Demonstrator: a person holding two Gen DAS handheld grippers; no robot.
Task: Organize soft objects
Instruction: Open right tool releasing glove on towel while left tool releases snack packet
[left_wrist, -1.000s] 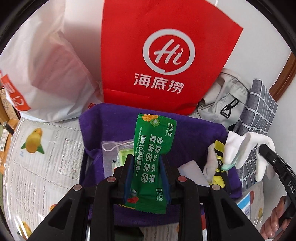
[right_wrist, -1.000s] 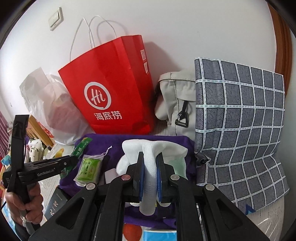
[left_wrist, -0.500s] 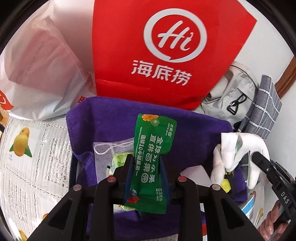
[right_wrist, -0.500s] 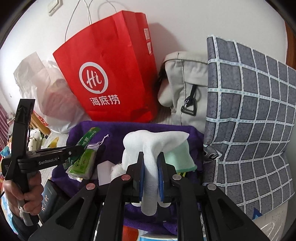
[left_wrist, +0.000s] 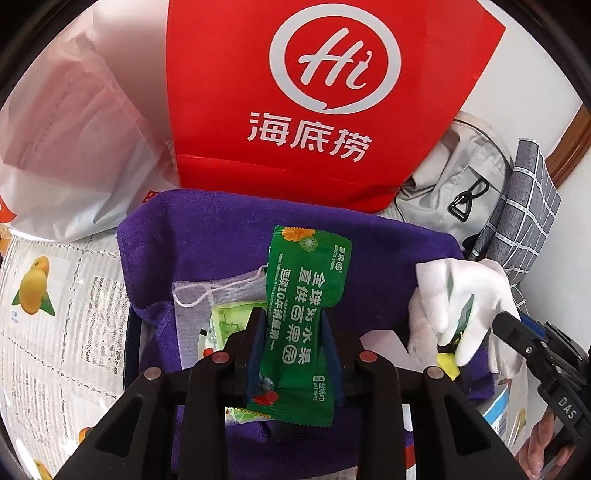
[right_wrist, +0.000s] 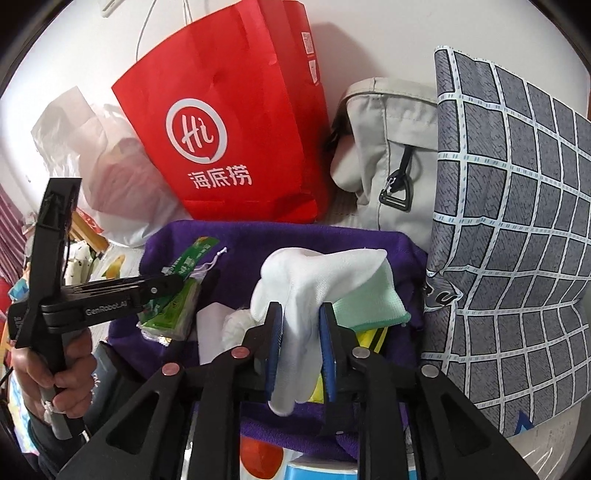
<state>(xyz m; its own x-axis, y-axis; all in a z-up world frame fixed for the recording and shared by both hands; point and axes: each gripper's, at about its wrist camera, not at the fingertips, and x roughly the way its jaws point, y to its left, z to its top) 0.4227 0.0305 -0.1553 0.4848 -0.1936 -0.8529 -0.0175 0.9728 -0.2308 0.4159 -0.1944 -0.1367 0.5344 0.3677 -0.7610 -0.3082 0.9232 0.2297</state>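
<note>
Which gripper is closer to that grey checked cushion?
The right gripper, with the white glove between its opening jaws, sits just beside the grey checked cushion. The left gripper, with the green wipes packet, is further away.

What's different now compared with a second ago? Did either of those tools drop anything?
Both tools came down closer to the purple towel. The right tool had the white glove pinched tight; its jaws are now opening, with the glove still between them. The left tool is loosening slightly on the green wipes packet. The red bag stayed put.
</note>
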